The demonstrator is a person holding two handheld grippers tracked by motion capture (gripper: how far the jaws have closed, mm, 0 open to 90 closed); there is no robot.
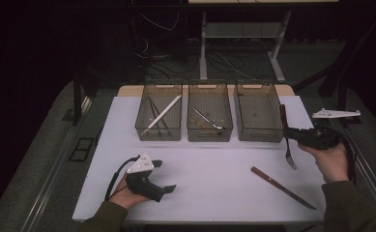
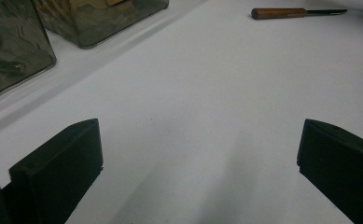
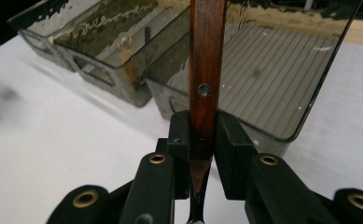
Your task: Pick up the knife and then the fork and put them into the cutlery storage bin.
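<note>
1. Wood-handled, the fork point(image 1: 286, 137) is the thing we have in hand: our right claw point(image 1: 287, 132) is clamped on its brown handle, tines hanging down toward the white surface point(image 1: 209, 169), just beside the right-hand bin point(image 1: 258, 116).
2. In the right gripper view we see both black jaws pressed against the handle point(image 3: 206, 70) just below its rivet, with the smoky plastic bin behind it.
3. Our left claw point(image 1: 164, 176) rests low near the front left of the surface, jaws spread wide with nothing between them; the left gripper view shows bare white surface between them.
4. A wood-handled knife point(image 1: 282, 187) lies flat near the front right, well apart from both claws.
5. Three translucent bins stand in a row at the back: the left bin point(image 1: 159, 116) holds a pale stick-like utensil, the middle bin point(image 1: 209, 116) a slim metal piece.
</note>
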